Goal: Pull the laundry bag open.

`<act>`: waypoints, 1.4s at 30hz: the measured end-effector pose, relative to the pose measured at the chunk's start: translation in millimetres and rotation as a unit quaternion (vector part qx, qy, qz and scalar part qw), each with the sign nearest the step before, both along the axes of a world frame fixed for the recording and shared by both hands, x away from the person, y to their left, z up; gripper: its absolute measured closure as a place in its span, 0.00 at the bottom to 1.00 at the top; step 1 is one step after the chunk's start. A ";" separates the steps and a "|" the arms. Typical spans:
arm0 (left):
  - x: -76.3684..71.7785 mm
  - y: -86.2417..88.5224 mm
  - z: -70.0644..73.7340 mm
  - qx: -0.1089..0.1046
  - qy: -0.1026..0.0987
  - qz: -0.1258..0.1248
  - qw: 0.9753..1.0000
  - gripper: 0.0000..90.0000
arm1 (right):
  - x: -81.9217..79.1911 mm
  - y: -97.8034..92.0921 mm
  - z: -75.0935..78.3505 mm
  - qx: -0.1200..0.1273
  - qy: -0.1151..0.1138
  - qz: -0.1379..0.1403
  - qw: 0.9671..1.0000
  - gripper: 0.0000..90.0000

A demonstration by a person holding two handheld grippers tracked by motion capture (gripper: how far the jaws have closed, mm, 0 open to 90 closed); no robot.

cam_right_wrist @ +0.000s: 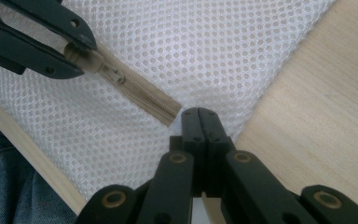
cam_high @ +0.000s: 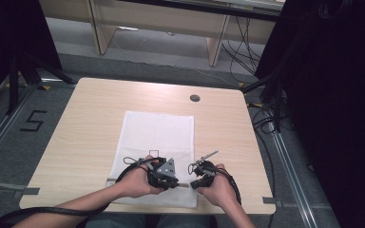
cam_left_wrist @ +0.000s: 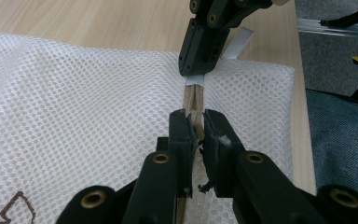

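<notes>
Step in hand: opening or closing the zip on the white mesh bag; my judgement is that the zip is being worked, with one gripper bracing and the other at the slider end.
Left gripper: jaws nearly closed, pinching the beige zip tape edge-on. In the right gripper view it sits at 10 o'clock, closed on the tape right beside the slider.
Right gripper: jaws pressed together; it appears to hold the tape's end tab or the bag's edge, though the exact thing in the grip is hidden behind the jaws.
Zip: runs along the near edge of the bag, stretched taut between the two grippers, at 6 o'clock on the tabletop in the high view.
Bag: lies flat, spreading from the near edge toward 12 o'clock; a small brown mark shows on it.
Far off: a dark round grommet near the tabletop's far edge, at 1 o'clock from the bag.
Next move: judging from the grips, keep the tape tight with one gripper and draw the slider steadily along the teeth, in line with the zip so the mesh does not snag.
</notes>
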State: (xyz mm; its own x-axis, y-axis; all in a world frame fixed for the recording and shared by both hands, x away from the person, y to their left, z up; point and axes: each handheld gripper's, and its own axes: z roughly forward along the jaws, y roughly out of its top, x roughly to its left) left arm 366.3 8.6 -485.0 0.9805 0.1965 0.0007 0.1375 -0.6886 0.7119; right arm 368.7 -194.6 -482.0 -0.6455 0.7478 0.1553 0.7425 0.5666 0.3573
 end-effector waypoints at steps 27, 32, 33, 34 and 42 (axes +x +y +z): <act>-0.2 6.1 2.4 -0.002 -0.003 -0.001 1.000 0.91 | -1.1 0.6 0.3 0.002 0.007 -0.010 1.000 1.00; -1.1 6.4 2.6 0.001 -0.002 0.001 1.000 0.91 | -0.1 -0.2 -0.1 0.001 0.000 0.000 1.000 1.00; -1.1 6.5 2.6 0.002 -0.002 0.000 1.000 0.91 | 0.1 -0.4 -0.2 0.002 -0.001 0.001 1.000 1.00; -0.6 6.9 3.1 0.005 -0.008 -0.003 1.000 0.91 | -0.7 0.1 0.3 0.000 0.005 -0.008 1.000 1.00; -1.1 10.9 3.6 0.001 0.000 0.003 1.000 0.91 | -0.8 0.2 0.4 0.000 0.004 -0.005 1.000 1.00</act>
State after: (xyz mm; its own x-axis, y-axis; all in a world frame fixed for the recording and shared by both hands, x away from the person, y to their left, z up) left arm 365.2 19.4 -481.4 0.9794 0.2021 0.0017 0.1410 -0.6889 0.7110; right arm 367.9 -194.4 -481.6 -0.6361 0.7547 0.1605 0.7512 0.5582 0.3523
